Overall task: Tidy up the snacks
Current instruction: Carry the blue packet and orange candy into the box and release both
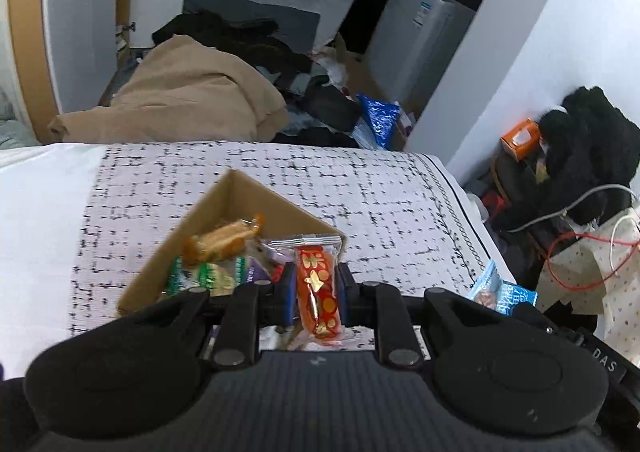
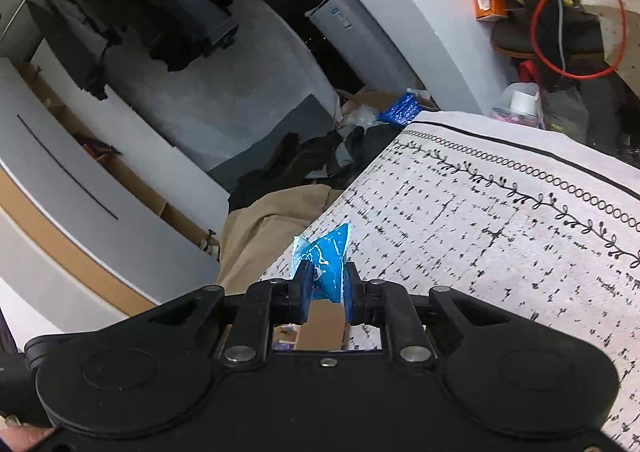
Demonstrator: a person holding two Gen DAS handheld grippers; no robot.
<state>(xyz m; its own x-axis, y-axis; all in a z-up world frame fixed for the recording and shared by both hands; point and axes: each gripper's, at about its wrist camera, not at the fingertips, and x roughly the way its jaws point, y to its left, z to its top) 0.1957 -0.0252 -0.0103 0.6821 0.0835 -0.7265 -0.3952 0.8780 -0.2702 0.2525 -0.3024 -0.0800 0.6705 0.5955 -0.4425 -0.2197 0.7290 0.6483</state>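
Over patterned bedding (image 1: 360,180), left fingers (image 1: 285,292) pinch red packet (image 1: 319,292); right fingers (image 2: 351,288) pinch blue packet (image 2: 326,260).

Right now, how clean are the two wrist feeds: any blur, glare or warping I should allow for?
Left wrist view: the cardboard box and its snacks are smeared by motion blur, while the red packet in the jaws is sharper; straight walls bow from fisheye. Right wrist view: mostly crisp, blue packet readable, wardrobe edges curve strongly, horizon tilted. No strong glare in either.

A lived-in home bedroom: a bed (image 1: 360,188) with patterned cover, beyond its far edge heaped clothes (image 1: 192,92) and a wardrobe (image 2: 80,180).
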